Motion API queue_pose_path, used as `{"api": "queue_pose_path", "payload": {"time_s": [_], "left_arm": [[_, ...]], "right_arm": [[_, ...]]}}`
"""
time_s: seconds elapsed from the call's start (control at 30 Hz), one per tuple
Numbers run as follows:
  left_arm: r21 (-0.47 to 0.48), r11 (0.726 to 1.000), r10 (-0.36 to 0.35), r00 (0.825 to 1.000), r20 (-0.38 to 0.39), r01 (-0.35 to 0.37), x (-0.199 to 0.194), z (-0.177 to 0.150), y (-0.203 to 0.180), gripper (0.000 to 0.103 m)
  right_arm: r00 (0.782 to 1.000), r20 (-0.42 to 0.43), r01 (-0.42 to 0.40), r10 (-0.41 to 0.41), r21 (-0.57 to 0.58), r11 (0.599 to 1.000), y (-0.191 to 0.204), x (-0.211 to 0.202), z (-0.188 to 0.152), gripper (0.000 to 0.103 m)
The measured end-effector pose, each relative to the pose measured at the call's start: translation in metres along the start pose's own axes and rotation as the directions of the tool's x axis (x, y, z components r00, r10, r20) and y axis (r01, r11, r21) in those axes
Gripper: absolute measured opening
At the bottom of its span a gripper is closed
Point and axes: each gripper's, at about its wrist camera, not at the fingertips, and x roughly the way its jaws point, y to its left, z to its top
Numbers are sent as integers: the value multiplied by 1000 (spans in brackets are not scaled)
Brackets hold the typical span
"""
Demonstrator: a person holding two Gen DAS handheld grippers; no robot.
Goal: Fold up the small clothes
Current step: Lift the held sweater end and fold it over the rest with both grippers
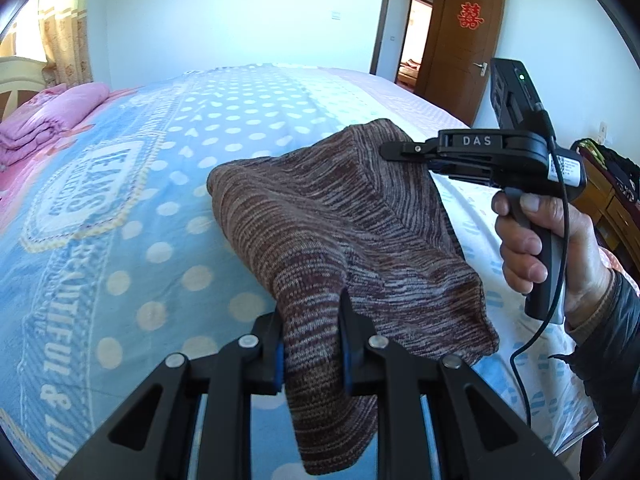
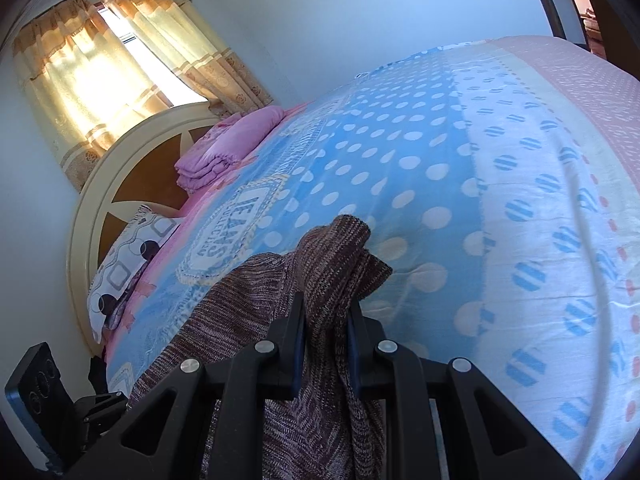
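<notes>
Pinching one brown knit (image 1: pixel 332 216), both grippers, lifted over the bed (image 1: pixel 120 208).
Left gripper (image 1: pixel 310 344) clamped on a corner at bottom centre; right gripper (image 2: pixel 326 332) nearly closed on a bunched edge, seen upper right in the left view with a hand (image 1: pixel 548 240) on its handle. Knit sags between them. Open bedspread left and beyond; pink blanket (image 1: pixel 44 120) far upper left.

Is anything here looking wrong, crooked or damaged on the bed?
Nothing stands out. The brown knit garment hangs bunched between the left tool and right tool, both clamped on it above the dotted blanket.
</notes>
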Motion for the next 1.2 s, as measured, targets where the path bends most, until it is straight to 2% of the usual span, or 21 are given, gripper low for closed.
{"api": "queue_pose_path", "payload": {"time_s": [0.63, 1.2], "left_arm": [[-55, 993, 103, 994, 42, -101, -53, -18, 50, 21], [-107, 974, 203, 978, 40, -198, -81, -43, 87, 21]], "right_arm": [[993, -48, -108, 105, -57, 993, 77, 55, 0, 17], [977, -140, -180, 162, -125, 976, 146, 115, -2, 17]]}}
